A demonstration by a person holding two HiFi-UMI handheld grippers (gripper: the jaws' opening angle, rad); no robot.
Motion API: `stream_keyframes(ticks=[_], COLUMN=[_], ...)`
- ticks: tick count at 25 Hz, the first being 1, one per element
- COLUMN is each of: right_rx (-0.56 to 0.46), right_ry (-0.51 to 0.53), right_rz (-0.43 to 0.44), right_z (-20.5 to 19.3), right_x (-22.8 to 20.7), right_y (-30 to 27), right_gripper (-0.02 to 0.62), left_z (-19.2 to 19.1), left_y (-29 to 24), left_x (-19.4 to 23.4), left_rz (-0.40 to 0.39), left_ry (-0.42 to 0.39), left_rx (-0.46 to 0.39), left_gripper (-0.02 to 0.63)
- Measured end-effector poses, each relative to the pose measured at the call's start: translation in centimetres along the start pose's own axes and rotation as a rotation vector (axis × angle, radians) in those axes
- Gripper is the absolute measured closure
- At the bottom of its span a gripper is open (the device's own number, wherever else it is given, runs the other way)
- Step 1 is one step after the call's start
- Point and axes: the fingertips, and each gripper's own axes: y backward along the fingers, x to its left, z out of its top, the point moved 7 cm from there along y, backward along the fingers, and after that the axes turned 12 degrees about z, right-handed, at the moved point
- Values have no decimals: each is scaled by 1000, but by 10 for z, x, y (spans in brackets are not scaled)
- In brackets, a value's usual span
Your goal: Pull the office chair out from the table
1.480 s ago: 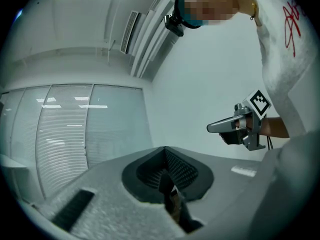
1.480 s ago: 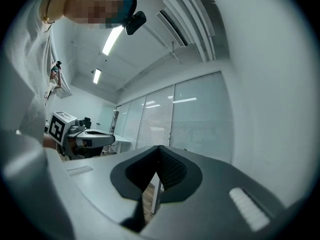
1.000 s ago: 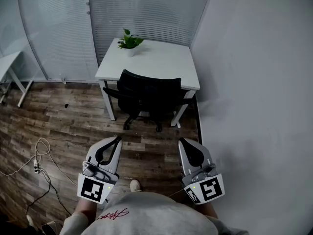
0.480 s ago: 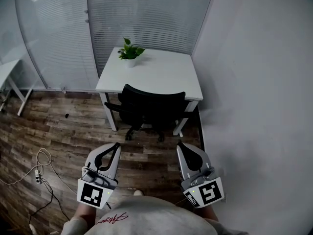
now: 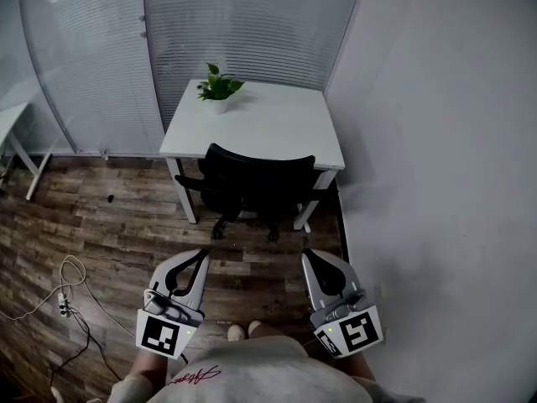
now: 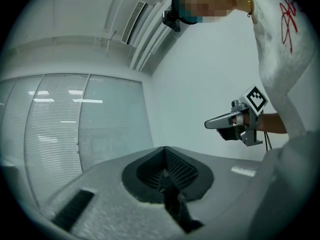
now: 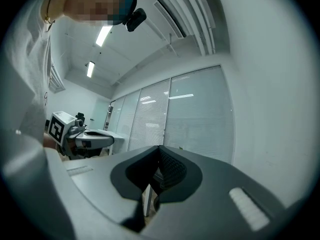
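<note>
The black office chair (image 5: 256,177) stands pushed in under the white table (image 5: 277,128), its backrest towards me. A small potted plant (image 5: 216,86) sits at the table's far left corner. My left gripper (image 5: 200,253) and right gripper (image 5: 307,253) are held side by side low in the head view, well short of the chair and touching nothing. Both are shut and empty. In the left gripper view the shut left gripper (image 6: 164,150) points slightly up at the blinds, with the right gripper (image 6: 235,124) beside it. The right gripper view shows the shut right gripper (image 7: 159,149).
A glass partition with blinds (image 5: 235,23) runs behind the table and a plain wall (image 5: 436,141) stands on the right. A white cable (image 5: 71,275) lies on the wood floor at the left. Another white table (image 5: 10,128) is at the far left. My shoes (image 5: 243,332) show below.
Both grippers have shifted a little together with my body, and both feet now show below. The chair and table have not moved. Both jaws stayed shut.
</note>
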Motion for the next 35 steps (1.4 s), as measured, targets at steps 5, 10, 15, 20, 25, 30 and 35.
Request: stream_keyframes(ticks=[5, 10, 15, 20, 25, 30, 35], right_rx=[3, 4, 18, 30, 50, 56, 59], right_ry=[-6, 6, -2, 4, 28, 59, 83], right_rz=[-4, -1, -18, -38, -28, 21, 44], right_z=[1, 2, -1, -10, -21, -31, -40], right_x=[-2, -2, -4, -17, -35, -54, -70], right_y=[1, 1, 8, 4, -6, -29, -52], right_gripper=[594, 594, 594, 594, 594, 593, 592], left_z=[7, 4, 0, -6, -15, -24, -41], left_y=[-3, -2, -3, -14, -29, -55, -82], left_x=[-1, 1, 4, 4, 9, 22, 30], left_rz=[-9, -6, -12, -16, -12, 0, 17], left_ry=[-13, -19, -20, -17, -33, -15, -14], left_rx=[-8, 1, 28, 28, 42, 42, 61], left_gripper=[611, 611, 611, 611, 611, 609, 609])
